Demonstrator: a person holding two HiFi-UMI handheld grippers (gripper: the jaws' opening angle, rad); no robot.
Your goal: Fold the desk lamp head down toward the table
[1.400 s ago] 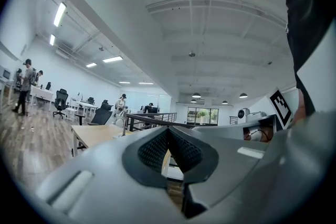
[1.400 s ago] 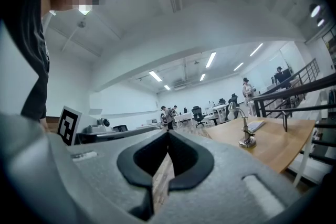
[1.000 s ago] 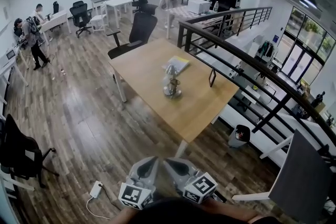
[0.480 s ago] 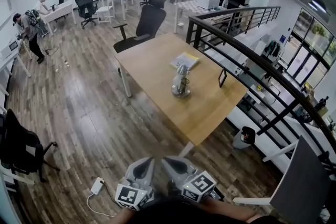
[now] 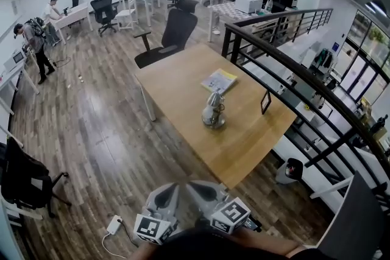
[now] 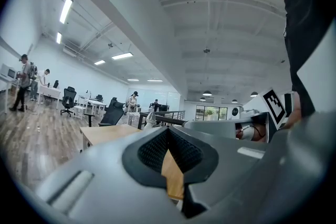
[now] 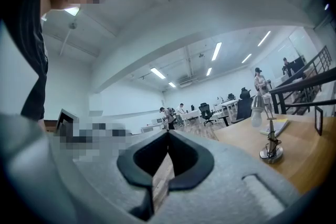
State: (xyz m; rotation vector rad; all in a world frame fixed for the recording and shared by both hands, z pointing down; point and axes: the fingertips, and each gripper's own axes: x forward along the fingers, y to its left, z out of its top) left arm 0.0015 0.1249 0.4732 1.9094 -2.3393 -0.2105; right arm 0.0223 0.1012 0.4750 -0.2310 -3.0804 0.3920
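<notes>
The desk lamp point(image 5: 213, 110) stands upright in the middle of the wooden table point(image 5: 183, 100), silver, with a round base and its head raised. In the right gripper view the lamp point(image 7: 270, 136) shows at the right, its stem vertical and its head point(image 7: 256, 108) at the top. My left gripper point(image 5: 172, 187) and right gripper point(image 5: 196, 186) are side by side at the bottom of the head view, well short of the table's near corner. Both are shut and empty: the left gripper point(image 6: 168, 129) and right gripper point(image 7: 168, 132) each have their tips together.
A yellow booklet point(image 5: 219, 80) and a small picture frame point(image 5: 266, 101) also lie on the table. A black office chair point(image 5: 177, 33) stands at its far end. A black railing point(image 5: 292, 70) runs along the right, with a bin point(image 5: 294, 168) below. A power strip point(image 5: 114, 225) lies on the floor.
The table and lamp have come closer and slid right in the head view as I walk toward them. Both grippers stay shut, side by side.
</notes>
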